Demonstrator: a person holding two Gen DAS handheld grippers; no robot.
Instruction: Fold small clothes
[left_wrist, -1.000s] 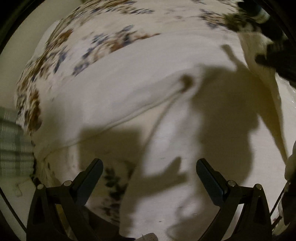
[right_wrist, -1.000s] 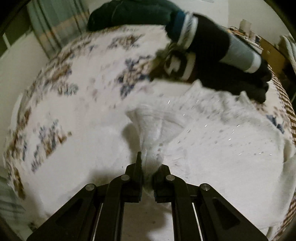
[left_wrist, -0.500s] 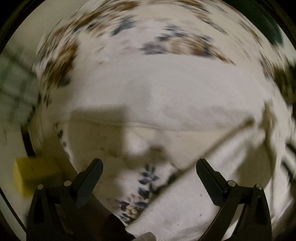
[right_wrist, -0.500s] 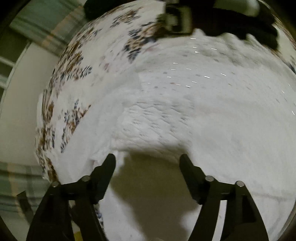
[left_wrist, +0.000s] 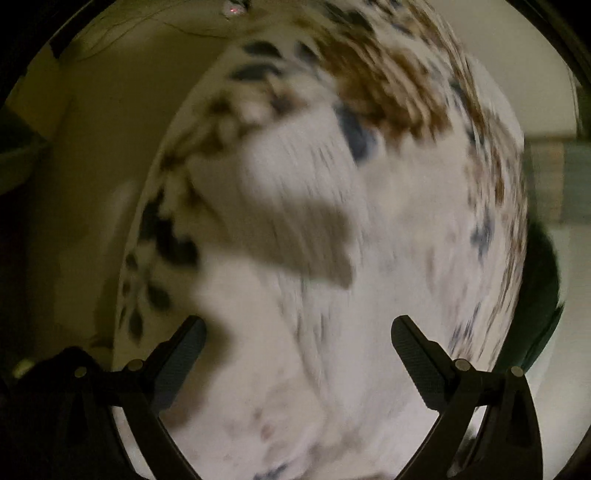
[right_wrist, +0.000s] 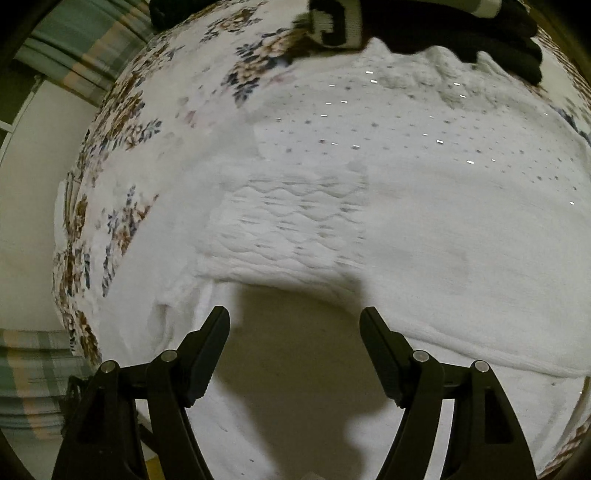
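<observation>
With my right gripper (right_wrist: 294, 349) just opened and nothing between its jaws, the white top (right_wrist: 388, 206) lies spread on the floral bed (right_wrist: 122, 122), a sleeve (right_wrist: 284, 225) folded in across it. Its long axis runs left to right in my right view; which end is the neck I cannot tell. My left gripper (left_wrist: 298, 356) is open too, empty, its view blurred. Risks as I judge them: the loose sleeve could slide back, or my next pinch could catch the bedcover along with the knit.
</observation>
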